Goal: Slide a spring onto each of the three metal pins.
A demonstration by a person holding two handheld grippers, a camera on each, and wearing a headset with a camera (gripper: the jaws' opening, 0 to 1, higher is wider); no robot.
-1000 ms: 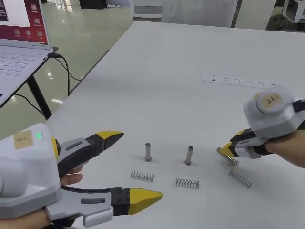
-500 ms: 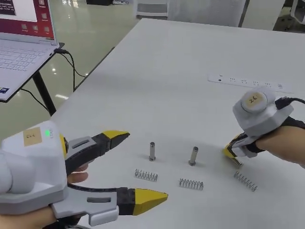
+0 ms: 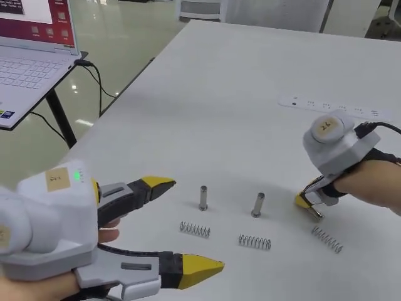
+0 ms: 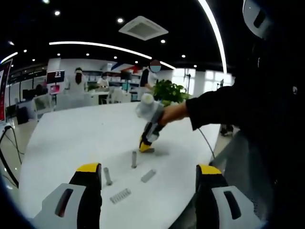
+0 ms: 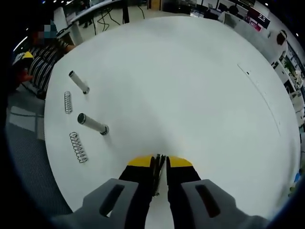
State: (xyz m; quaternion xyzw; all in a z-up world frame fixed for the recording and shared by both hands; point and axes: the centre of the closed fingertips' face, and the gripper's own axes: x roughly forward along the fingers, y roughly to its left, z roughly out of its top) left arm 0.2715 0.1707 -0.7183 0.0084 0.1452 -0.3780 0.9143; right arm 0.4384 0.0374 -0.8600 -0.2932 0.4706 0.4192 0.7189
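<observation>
Nothing properly legible. The round tan sticker on top of the right gripper carried a couple of handwritten characters, too blurred to read. The square tan sticker on the left gripper had a scrawl, also unreadable. The laptop screen showed text, too small to make out.

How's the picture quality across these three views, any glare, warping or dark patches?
Head view: even light, sharp, soft shadows by the standing pins, glare on the floor. Left gripper view: bent ceiling lights, murky sleeve. Right gripper view: table bulges, springs crisp.
</observation>
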